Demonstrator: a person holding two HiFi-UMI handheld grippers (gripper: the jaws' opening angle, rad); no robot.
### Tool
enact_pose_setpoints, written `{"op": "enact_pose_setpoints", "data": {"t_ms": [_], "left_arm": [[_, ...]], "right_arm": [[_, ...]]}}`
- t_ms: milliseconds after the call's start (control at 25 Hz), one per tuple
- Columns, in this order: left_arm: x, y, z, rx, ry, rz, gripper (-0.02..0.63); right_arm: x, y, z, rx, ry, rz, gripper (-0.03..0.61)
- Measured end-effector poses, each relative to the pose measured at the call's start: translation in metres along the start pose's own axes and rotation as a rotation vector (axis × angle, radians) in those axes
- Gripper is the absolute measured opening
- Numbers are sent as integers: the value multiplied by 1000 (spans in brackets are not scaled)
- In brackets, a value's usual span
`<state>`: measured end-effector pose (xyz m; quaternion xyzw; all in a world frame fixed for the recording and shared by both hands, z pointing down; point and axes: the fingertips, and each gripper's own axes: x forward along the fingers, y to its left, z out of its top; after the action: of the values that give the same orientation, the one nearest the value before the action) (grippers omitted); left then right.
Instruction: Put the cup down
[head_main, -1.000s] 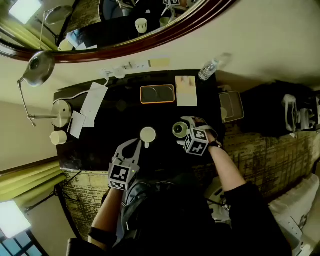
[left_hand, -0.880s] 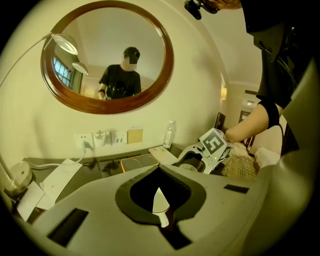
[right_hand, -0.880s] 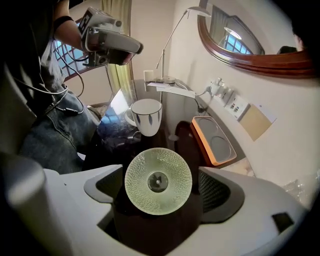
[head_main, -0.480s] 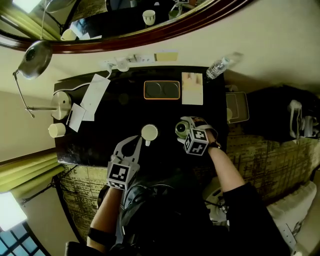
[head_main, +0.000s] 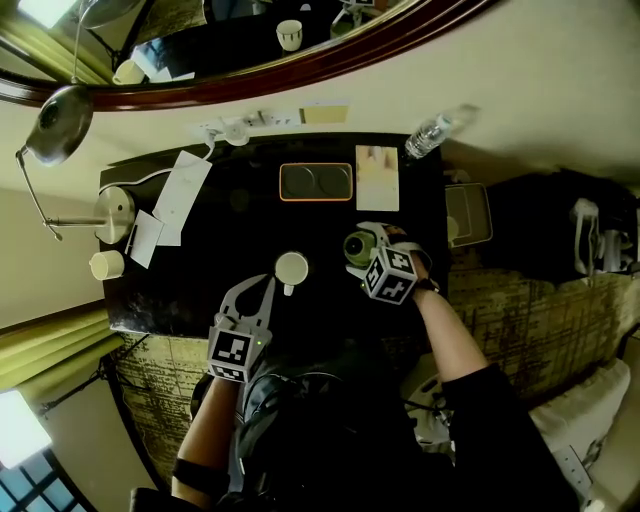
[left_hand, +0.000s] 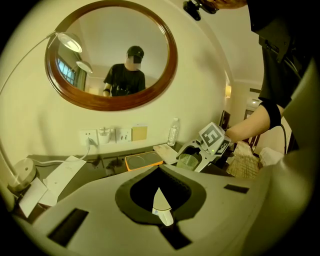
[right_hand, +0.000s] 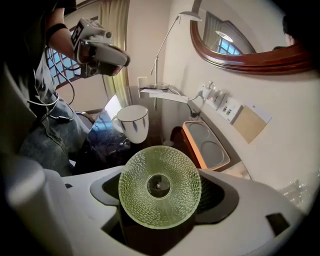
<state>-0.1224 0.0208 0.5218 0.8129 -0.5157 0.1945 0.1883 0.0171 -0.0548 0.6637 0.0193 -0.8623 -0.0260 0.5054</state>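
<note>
A green dimpled glass cup (head_main: 358, 246) sits between the jaws of my right gripper (head_main: 366, 244) at the right of the black table (head_main: 200, 270). In the right gripper view I look down into the cup (right_hand: 160, 186); the jaws have just been closing and now press on its sides. Whether its base touches the table I cannot tell. My left gripper (head_main: 266, 286) is shut and holds nothing; its tip lies just in front of a white mug (head_main: 292, 268). The left gripper view shows the green cup (left_hand: 189, 161) and the right gripper far off.
An orange tray (head_main: 316, 182) with two round hollows lies at the back, with a card to its right. A water bottle (head_main: 425, 132) stands at the back right corner. Papers (head_main: 180, 195) and a lamp base (head_main: 110, 212) take the left side. A round mirror hangs above.
My right gripper has shifted a little toward the back of the table with the green cup between its jaws. The left gripper and the white mug have stayed put.
</note>
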Motion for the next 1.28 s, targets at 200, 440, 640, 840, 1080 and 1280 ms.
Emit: {"op": "enact_pose_setpoints", "data": {"t_ms": [200,440,640,840,1080,1280], "left_arm": [[5,6,1,-4,-1,12,-14],[11,13,4,-12,-8,26,-14],[12,21,7,-23,-14,51,-14],[8,31,0,-47,-9,89,-14],[9,39,-8,-72,1,119,-14],[10,46,-10,-84,1,138,-14]], "right_arm": [[-4,-44,21,38,-44,-59,402],[-5,-103,49,86,-85,-120,402],[6,-135,62,122,-97,-115,402],[23,-148,67,134,-87,-96,403],[42,-154,67,126,-75,-75,407],[53,-159,75,140,-96,-60,411]]}}
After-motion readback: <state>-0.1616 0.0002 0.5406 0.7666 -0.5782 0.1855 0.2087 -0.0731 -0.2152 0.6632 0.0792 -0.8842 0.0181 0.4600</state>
